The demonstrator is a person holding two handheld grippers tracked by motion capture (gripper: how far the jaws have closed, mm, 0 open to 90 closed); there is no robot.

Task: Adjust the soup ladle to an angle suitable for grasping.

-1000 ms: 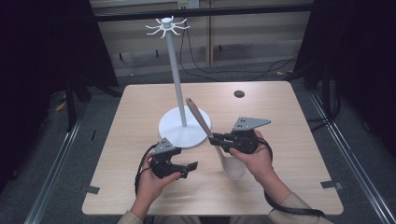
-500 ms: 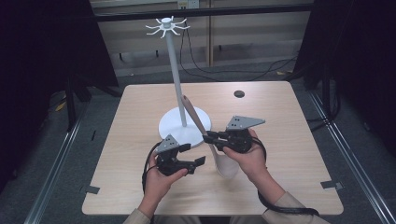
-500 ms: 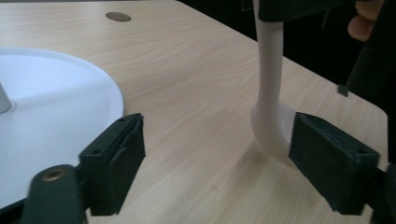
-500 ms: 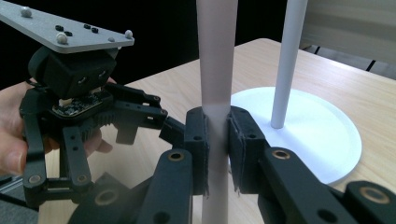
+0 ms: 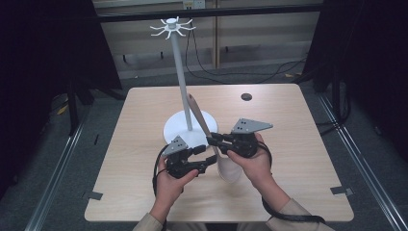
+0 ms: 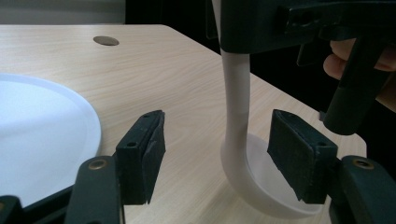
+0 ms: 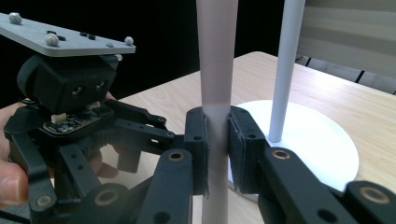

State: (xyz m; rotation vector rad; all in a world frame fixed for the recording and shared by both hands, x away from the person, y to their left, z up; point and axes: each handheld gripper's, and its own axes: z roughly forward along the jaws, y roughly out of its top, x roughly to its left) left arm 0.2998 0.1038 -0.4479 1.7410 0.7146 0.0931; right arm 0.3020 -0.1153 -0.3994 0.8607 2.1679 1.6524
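A long pale spoon-like utensil [image 5: 199,115] with a brownish handle tip leans against the white stand's pole [image 5: 182,82]. Its bowl [image 5: 229,169] rests on the table. My right gripper [image 5: 212,140] is shut on the utensil's shaft [image 7: 217,56], with the pads pressed on both sides. My left gripper [image 5: 210,159] is open, one jaw on each side of the curved neck [image 6: 236,107] just above the bowl, and the pads [image 6: 299,163] stand clear of it. The right gripper's body [image 6: 299,23] hangs close above.
The stand's round white base [image 5: 173,127] lies just behind and left of both grippers, and its hooked top [image 5: 171,27] rises high. A small dark hole [image 5: 246,96] sits in the table's far right part. Bare wood [image 5: 298,144] spreads to the right.
Both hands have moved closer together. My left gripper has slid right until its open jaws flank the utensil's neck. My right gripper, still clamped on the shaft, has shifted slightly left.
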